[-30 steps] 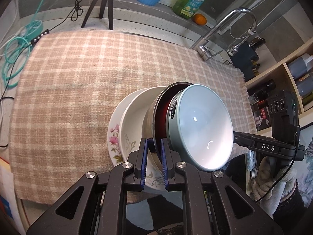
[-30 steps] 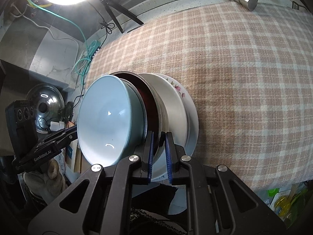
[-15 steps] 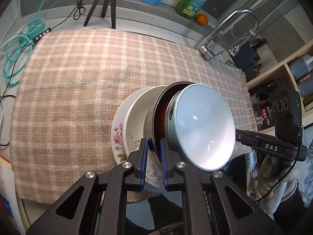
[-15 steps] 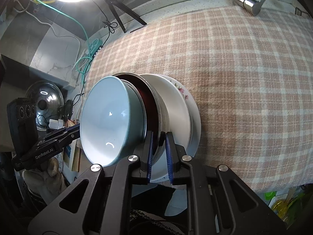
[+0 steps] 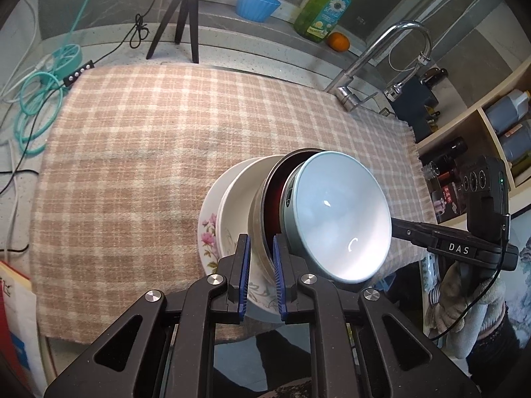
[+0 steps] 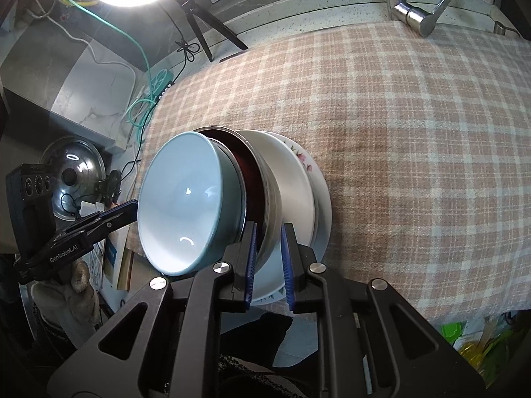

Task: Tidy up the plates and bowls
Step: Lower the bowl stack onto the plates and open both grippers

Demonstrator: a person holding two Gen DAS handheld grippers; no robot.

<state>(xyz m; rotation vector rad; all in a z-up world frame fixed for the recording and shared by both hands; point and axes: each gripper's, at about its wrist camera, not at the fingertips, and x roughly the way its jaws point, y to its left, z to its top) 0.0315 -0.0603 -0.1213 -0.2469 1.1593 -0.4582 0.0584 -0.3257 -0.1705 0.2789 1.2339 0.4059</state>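
Together, we held a nested stack of dishes at the near edge of the counter (image 5: pixel 332 63), which was draped in a pink-and-cream plaid cloth (image 5: pixel 139 152). Our left tool (image 5: pixel 260 273) was pinching the rim of the steel bowl with the dark red inside (image 5: pixel 257 232), its blue pads (image 5: pixel 245 265) pressed on either side of the wall. Our right tool (image 6: pixel 268 262) was clamped on the same steel bowl from the opposite side. Inside it sat the pale blue ceramic bowl (image 5: pixel 338 222), tilted so its glossy hollow faced each camera. Beneath lay the plain white plate (image 5: pixel 237 205) and under that the white plate with pink flowers (image 5: pixel 207 235), resting on the cloth. In the left wrist view, the stack sat at about five o'clock on the cloth, with the chrome tap (image 5: pixel 381 53) at two o'clock and the green soap bottle (image 5: pixel 327 6) near one o'clock.
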